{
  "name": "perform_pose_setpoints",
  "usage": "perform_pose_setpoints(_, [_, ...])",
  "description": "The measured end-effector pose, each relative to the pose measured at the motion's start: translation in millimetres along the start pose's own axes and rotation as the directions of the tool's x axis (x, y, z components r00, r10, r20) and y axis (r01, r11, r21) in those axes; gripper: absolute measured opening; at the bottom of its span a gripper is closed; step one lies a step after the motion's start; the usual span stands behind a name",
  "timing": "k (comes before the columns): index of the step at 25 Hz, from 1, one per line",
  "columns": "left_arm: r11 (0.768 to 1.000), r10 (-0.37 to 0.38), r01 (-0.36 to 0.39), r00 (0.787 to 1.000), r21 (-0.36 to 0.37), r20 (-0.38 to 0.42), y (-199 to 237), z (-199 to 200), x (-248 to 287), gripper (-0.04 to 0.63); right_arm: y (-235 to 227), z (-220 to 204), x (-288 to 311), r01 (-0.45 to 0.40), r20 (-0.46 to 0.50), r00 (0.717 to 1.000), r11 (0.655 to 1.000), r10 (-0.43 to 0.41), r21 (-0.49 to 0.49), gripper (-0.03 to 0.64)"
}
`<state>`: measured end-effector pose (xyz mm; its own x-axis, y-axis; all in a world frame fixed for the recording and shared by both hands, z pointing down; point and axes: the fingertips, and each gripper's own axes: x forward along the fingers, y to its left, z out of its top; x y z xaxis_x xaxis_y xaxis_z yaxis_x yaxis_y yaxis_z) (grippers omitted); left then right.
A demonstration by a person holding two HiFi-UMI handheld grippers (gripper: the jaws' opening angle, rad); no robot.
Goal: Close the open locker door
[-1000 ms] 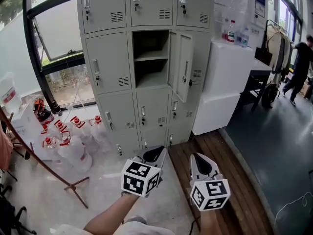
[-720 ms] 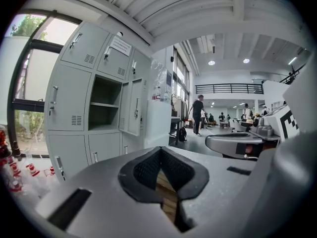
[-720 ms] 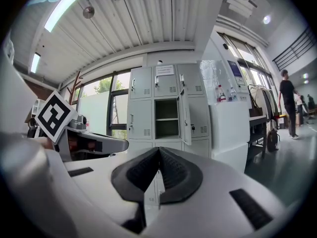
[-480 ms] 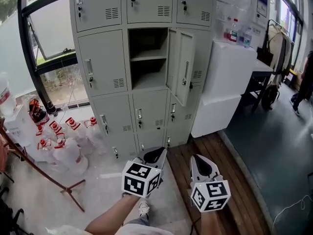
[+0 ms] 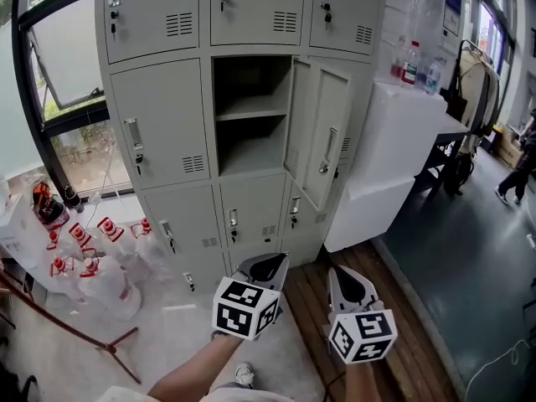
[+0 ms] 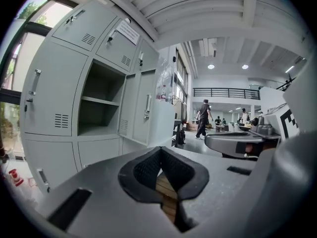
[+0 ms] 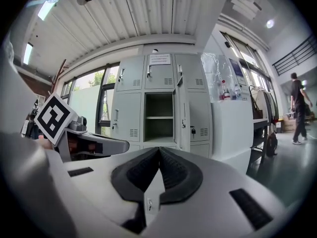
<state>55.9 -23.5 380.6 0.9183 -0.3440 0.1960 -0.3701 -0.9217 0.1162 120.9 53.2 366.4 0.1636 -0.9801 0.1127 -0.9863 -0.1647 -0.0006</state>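
Indoor hall, ribbed ceiling. A grey locker bank (image 5: 159,99) stood against the wall beside a window (image 5: 63,65). Pale floor lay in front, a wooden strip (image 5: 419,350) ran to the right, and a dark floor (image 5: 477,249) lay beyond that. Clear jugs with red caps (image 5: 100,262) sat on the floor left of the lockers. A white cabinet (image 5: 394,141) stood just right of the bank with bottles (image 5: 410,61) on top. A person (image 5: 519,166) was at the far right edge, well away.

The open locker door (image 5: 322,145) was in the middle column, second row down of those in view. It was hinged on its right side and swung well out from the bank, with a handle showing on it. The open compartment (image 5: 251,149) had one shelf (image 5: 249,111) across it. All other doors in view were shut flat.

The left gripper (image 5: 270,262) and right gripper (image 5: 346,279) were low in the head view. They sat side by side, near each other, both pointing toward the lockers. Both were well apart from the door, touching nothing.

In the left gripper view the left jaws had their tips pressed together with nothing between, and the wood floor showed through the gap behind the tips. In the right gripper view the right jaws were also fully together and empty, and the open compartment sat straight ahead above the tips.
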Motion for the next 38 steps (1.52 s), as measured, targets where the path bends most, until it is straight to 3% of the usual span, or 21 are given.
perform_pose_setpoints(11, [0.999,-0.045,0.045,0.999,-0.024,0.003,62,19,43,0.006,-9,18,74,0.052,-0.007,0.999,0.999,-0.052,-0.011,0.005])
perform_pose_setpoints(23, [0.995,-0.102,0.102,0.995,-0.008,0.006,90,32,65,0.006,-19,41,111,0.104,0.046,0.994,0.995,-0.104,0.001,0.006])
perform_pose_setpoints(32, [0.995,-0.097,0.097,0.995,-0.005,-0.007,94,33,94,0.006,-46,52,131,0.089,0.08,0.993,0.996,-0.089,0.002,0.006])
perform_pose_setpoints(38, [0.999,-0.039,0.039,0.999,-0.012,0.02,103,48,124,0.006,-68,65,154,0.023,0.104,0.994,0.999,-0.02,-0.025,0.006])
